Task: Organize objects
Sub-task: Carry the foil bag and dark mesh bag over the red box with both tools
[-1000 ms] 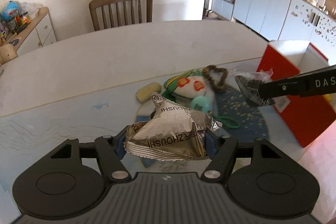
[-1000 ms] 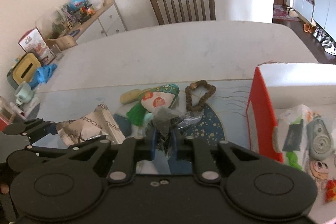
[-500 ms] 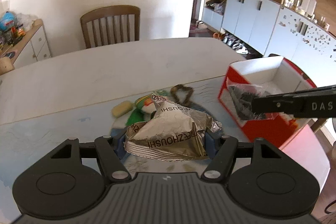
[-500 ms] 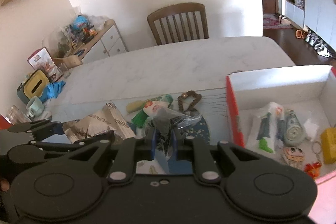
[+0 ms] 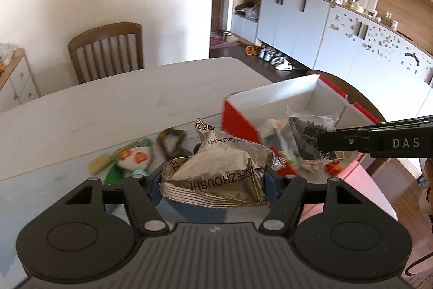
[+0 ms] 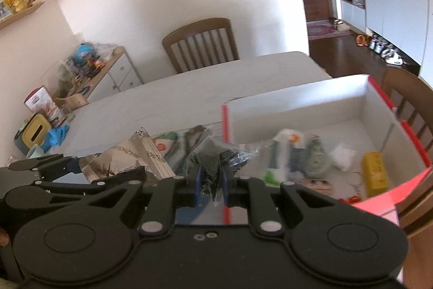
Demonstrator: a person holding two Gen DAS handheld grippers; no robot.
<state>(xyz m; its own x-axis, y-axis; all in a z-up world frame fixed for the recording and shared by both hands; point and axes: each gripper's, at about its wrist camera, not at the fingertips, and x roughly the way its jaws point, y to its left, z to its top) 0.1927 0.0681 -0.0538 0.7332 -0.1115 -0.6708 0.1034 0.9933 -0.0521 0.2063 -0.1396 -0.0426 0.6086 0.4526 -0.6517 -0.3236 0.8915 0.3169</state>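
1. Both hands have swung toward the red-and-white box over the last second. A second ago the box sat at the right edge of each view; now its open inside fills the right half of the right wrist view.
2. That change suggests both loads are on their way to being dropped in, so this carry looks close to its end.
3. The left gripper holds a crumpled silver foil packet, its jaws set at a middling width with the blue pads pressed on either side of the packet. The packet is lifted clear of the tabletop, short of the box's near red wall.
4. The right gripper is pinched almost fully closed on a clear bag of dark bits. In the left wrist view the bag hangs right over the box opening.
5. Both grippers tilt downward, side by side, with the right one ahead and nearer the box.
6. Already in the box: a white packet, a yellow block and other small things, blurred.
7. Left on the tabletop: a small doll, a brown bead loop and a pale yellow lump, so the task is judged partly done.
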